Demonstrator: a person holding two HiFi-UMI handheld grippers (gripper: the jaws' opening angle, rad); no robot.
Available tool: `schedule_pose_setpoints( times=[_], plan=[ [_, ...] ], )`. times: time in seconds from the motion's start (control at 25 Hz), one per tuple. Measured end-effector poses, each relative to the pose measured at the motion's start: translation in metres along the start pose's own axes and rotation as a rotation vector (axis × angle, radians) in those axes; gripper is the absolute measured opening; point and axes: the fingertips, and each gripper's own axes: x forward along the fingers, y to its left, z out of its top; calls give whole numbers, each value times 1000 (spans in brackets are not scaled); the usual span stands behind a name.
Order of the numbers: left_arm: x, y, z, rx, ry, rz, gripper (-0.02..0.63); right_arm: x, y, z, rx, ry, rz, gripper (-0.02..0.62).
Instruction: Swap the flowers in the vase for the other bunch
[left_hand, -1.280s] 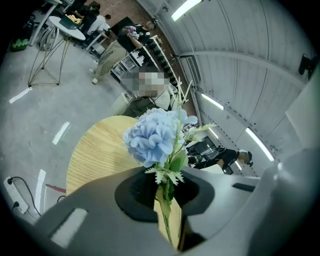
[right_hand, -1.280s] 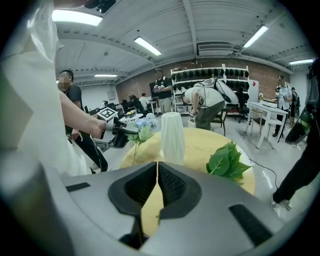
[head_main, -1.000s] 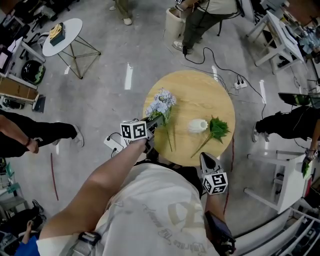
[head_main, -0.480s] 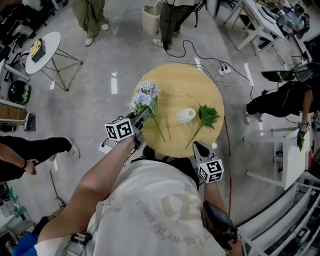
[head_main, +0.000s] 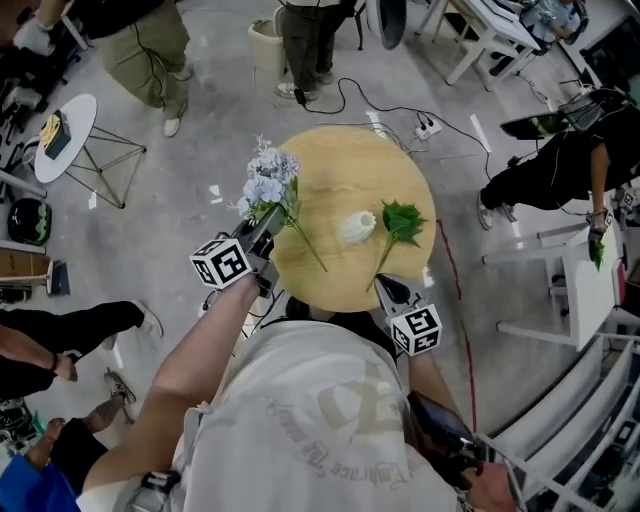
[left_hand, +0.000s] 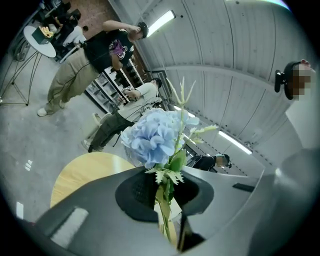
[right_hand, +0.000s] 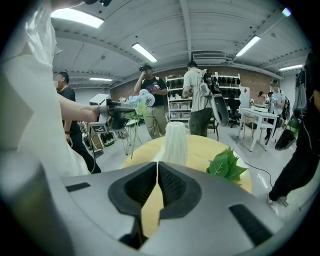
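My left gripper (head_main: 262, 226) is shut on the stem of the blue flower bunch (head_main: 268, 186) and holds it in the air over the left edge of the round wooden table (head_main: 345, 170). In the left gripper view the blue bloom (left_hand: 156, 137) stands just past the jaws, which pinch its stem. The white vase (head_main: 358, 227) stands upright at the table's middle with nothing in it. Right of the vase the green leaf bunch (head_main: 401, 221) lies flat. My right gripper (head_main: 386, 291) hovers at the table's near edge, shut and empty, pointing at the vase (right_hand: 175, 142) and leaves (right_hand: 226, 165).
Several people stand around the table, one at the far side (head_main: 300, 40) and one at the right (head_main: 545, 165). A power strip with cables (head_main: 425, 127) lies on the floor behind. A small white side table (head_main: 62, 122) is far left; white desks at the right.
The left gripper has risen with the blue flowers, lifting their stem off the table. The right gripper has stayed where it was. The head view has shifted.
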Motion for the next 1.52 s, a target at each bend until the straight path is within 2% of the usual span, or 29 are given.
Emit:
schedule_pose_setpoints(
  times=[0.24,0.76,0.92,1.36,1.52],
  plan=[
    [12,-32,29,76,-45,-54,46,5,-4,5,-8,-15,10,11],
    [25,-98,85,150,-208,-87,46,0,-24,2,-30,-31,98,11],
    [32,-119,89,188,-243,-78,46,0,-37,-1,-34,-32,135,11],
    [64,-163,79,311,-275,-59,46,-4,-68,-2,-64,-26,228,11],
    [75,-169,68,403,-271,-45,46,2,-82,-5,-74,-29,257,11]
  ],
)
